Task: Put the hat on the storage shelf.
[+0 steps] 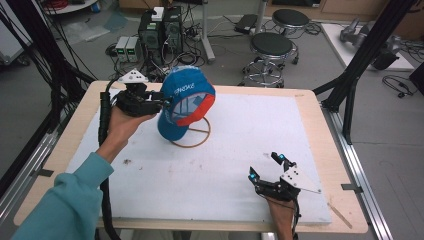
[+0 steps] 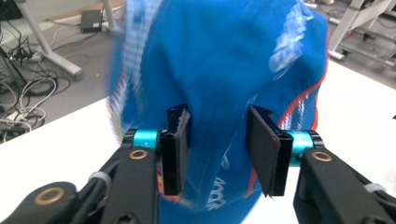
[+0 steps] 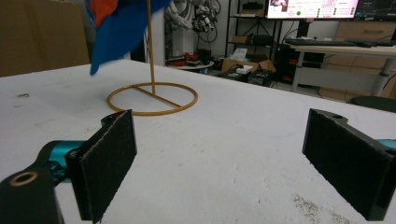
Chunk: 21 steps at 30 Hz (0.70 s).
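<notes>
High view: blue cap [image 1: 186,100] on a wire stand [image 1: 192,134] at the far left of the white table [image 1: 210,170], left gripper [image 1: 161,102] at its side.
Left gripper view: cap fabric [image 2: 219,70] between the two black pads [image 2: 175,149], gaps visible on both sides, so released rather than clamped, fabric loose and blurred. Right gripper view: right gripper [image 3: 219,158] spread wide with nothing between the jaws, resting low over the bare tabletop, well apart from the stand's ring base [image 3: 152,99]. High view again: right gripper [image 1: 266,166] near the table's front edge, cap's orange-trimmed brim hanging down beside the stand's upright rod.
</notes>
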{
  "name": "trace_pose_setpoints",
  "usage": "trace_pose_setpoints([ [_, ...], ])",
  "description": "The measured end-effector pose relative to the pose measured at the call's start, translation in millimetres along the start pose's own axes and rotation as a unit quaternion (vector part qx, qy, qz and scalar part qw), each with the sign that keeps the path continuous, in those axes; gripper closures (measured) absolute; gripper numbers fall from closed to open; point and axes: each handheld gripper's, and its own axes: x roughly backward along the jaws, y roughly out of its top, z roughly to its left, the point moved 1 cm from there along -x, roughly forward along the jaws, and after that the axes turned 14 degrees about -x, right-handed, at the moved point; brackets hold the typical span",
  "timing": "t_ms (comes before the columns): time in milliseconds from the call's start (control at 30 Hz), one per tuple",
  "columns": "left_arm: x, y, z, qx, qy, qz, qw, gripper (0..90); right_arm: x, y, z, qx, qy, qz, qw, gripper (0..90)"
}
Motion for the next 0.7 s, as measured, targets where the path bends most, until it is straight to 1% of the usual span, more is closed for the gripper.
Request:
trace_pose_setpoints([
  [67, 1.7, -2.3, 0.2, -0.001, -0.001, -0.002, 1.0000, 57.0, 0.0, 0.0, 0.2, 0.000, 0.000, 0.001, 1.0000, 8.8],
  [100, 2.4, -3.3, 0.2, -0.002, -0.003, -0.004, 1.0000, 55.2, -0.1, 0.0, 0.3, 0.001, -0.001, 0.001, 1.0000, 8.8],
  [200, 5.9, -6.7, 0.0, -0.007, -0.006, -0.018, 0.9998, 46.8, -0.1, 0.0, 0.4, 0.001, -0.001, 0.001, 1.0000, 8.8],
  [233, 7.3, -8.1, 0.0, -0.009, -0.007, -0.020, 0.9997, 43.8, 0.0, -0.1, 0.7, -0.001, -0.001, 0.002, 1.0000, 8.8],
  [300, 10.2, -11.9, 0.1, -0.010, -0.005, -0.031, 0.9995, 34.4, -0.2, 0.1, 0.1, 0.001, -0.001, 0.001, 1.0000, 8.8],
  [367, 14.1, -16.1, -0.2, -0.017, -0.004, -0.036, 0.9992, 25.7, -0.1, -0.1, 0.5, -0.003, -0.001, 0.003, 1.0000, 8.8],
  [400, 16.7, -19.1, 0.2, -0.023, -0.007, -0.038, 0.9990, 22.2, -0.2, 0.0, 0.4, -0.002, -0.001, 0.003, 1.0000, 8.8],
  [467, 21.7, -26.2, 0.6, -0.023, -0.014, -0.040, 0.9988, 20.9, -0.2, 0.0, 0.4, -0.002, -0.001, 0.003, 1.0000, 8.8],
  [500, 24.2, -30.4, 0.6, -0.026, -0.018, -0.041, 0.9986, 18.4, -0.2, 0.0, 0.4, -0.002, -0.001, 0.003, 1.0000, 8.8],
  [567, 31.1, -39.2, -0.3, -0.032, -0.017, -0.046, 0.9983, 17.4, -0.4, 0.0, 0.4, 0.000, -0.002, 0.002, 1.0000, 8.8],
  [667, 43.2, -55.2, -3.4, -0.036, -0.018, -0.064, 0.9971, 17.4, -0.2, -0.1, 0.5, 0.002, -0.003, 0.002, 1.0000, 8.8],
  [700, 48.5, -64.5, -5.9, -0.039, -0.018, -0.079, 0.9960, 17.4, -0.2, -0.1, 0.7, 0.000, -0.002, 0.002, 1.0000, 8.8],
])
